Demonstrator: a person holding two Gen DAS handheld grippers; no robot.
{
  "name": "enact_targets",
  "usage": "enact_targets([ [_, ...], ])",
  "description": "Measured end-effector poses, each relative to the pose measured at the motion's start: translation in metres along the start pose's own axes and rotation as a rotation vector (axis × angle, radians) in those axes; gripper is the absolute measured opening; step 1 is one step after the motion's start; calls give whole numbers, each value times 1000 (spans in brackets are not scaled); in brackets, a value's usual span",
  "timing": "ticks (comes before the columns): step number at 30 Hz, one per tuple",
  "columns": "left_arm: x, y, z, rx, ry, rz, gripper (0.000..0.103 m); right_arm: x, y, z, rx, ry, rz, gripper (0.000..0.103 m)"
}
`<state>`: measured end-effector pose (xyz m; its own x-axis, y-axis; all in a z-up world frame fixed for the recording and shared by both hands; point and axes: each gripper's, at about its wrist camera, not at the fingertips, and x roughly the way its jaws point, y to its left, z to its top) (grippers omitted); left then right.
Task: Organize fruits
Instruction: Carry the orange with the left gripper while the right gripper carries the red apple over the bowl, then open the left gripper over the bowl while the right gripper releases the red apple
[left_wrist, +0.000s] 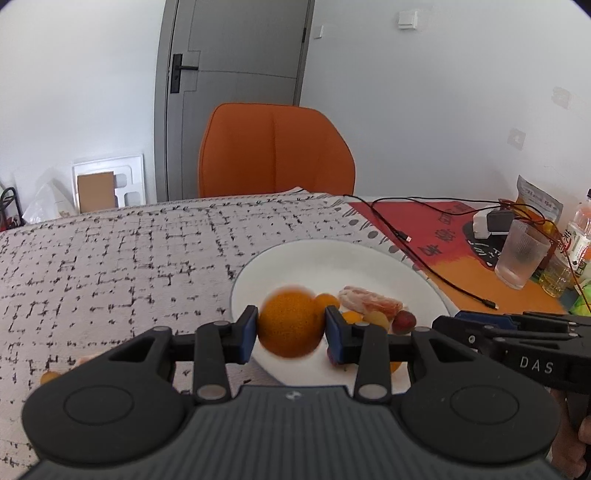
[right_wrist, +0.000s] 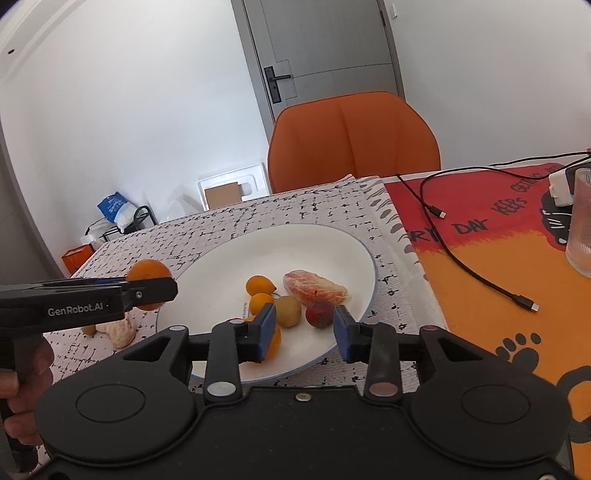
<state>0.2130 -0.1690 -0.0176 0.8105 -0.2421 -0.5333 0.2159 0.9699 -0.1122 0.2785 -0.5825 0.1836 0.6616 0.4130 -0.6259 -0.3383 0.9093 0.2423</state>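
My left gripper (left_wrist: 290, 326) is shut on a round orange (left_wrist: 288, 314), holding it just above the near left rim of a white plate (left_wrist: 332, 254). The right wrist view shows the same orange (right_wrist: 147, 272) in the left gripper (right_wrist: 164, 290), left of the plate (right_wrist: 332, 236). My right gripper (right_wrist: 304, 328) is open over the plate's near edge. A small red fruit (right_wrist: 319, 314) lies on the plate just beyond its pads, untouched. Also on the plate are two small orange fruits (right_wrist: 259, 285), a greenish fruit (right_wrist: 288, 311) and a peeled pink segment (right_wrist: 314, 290).
A peeled segment (right_wrist: 120, 332) and a small fruit (right_wrist: 88, 329) lie on the patterned cloth left of the plate. To the right are a red-orange mat (right_wrist: 480, 266), black cables (right_wrist: 480, 275) and a ribbed glass (right_wrist: 581, 225). An orange chair (right_wrist: 352, 140) stands behind the table.
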Motion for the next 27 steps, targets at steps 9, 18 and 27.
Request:
enact_targets([
  [9,-9,13,-2,-10,13,42,43,3,4,-1,-2,1,9,43],
  [18,-36,44,-4,-51,-19,140,64,7,17,1,-21,-9,16,59],
  [27,-52,66,-9,-75,-24,202,73,13,34,2,-31,-22,47,75],
])
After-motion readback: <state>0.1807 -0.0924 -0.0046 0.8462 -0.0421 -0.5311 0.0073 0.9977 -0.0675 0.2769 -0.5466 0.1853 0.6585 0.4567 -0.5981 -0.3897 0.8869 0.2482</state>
